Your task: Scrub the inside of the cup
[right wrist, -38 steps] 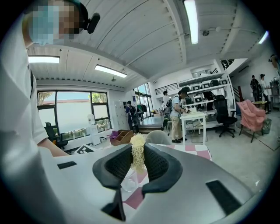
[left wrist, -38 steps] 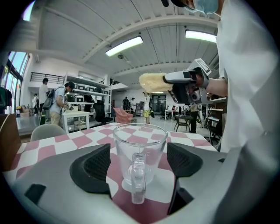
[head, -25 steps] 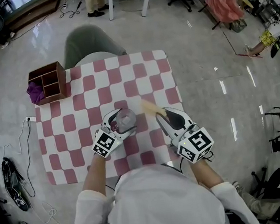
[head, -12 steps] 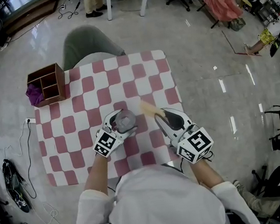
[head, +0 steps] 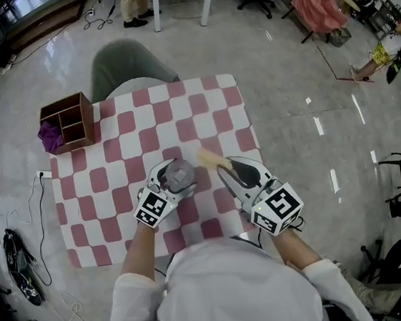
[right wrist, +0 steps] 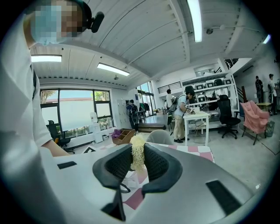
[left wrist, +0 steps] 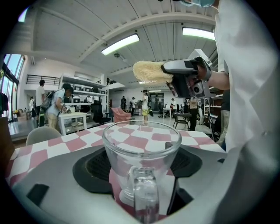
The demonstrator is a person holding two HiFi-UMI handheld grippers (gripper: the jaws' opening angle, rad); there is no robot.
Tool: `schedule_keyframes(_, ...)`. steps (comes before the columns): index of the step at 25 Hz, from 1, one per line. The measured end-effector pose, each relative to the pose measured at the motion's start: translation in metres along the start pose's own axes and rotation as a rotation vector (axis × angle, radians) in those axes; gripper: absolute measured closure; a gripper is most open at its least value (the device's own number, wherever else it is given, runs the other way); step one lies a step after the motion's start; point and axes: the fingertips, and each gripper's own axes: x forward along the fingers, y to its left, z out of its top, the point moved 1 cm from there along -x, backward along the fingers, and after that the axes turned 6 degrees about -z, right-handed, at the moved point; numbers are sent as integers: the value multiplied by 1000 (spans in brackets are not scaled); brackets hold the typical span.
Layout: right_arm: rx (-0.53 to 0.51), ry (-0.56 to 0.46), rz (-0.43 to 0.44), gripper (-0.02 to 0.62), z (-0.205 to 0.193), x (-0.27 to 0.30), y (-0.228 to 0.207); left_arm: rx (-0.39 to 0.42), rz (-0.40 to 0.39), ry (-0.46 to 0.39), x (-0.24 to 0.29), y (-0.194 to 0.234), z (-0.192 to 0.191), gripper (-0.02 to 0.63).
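Two loads in hand: my left gripper (head: 175,173) is closed round the upright cup (left wrist: 141,148) over the table (head: 105,203), near middle; my right gripper (right wrist: 138,161) pinches a scrubber (head: 209,156) just beside it. Box (head: 79,134) far left.

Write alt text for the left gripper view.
A clear glass cup stands upright in the left gripper, handle toward the camera. Behind and above it, the right gripper holds a pale scrubber over the checked tablecloth.
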Motion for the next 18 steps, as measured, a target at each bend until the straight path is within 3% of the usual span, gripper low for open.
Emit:
schedule_keyframes(9,-31,-49,94,506,23,2,19,64,65,27,-31,5,39,222)
schedule_keyframes(18,-78,-85,240,506,39,14,56,132,217,138,-76,9,73,222)
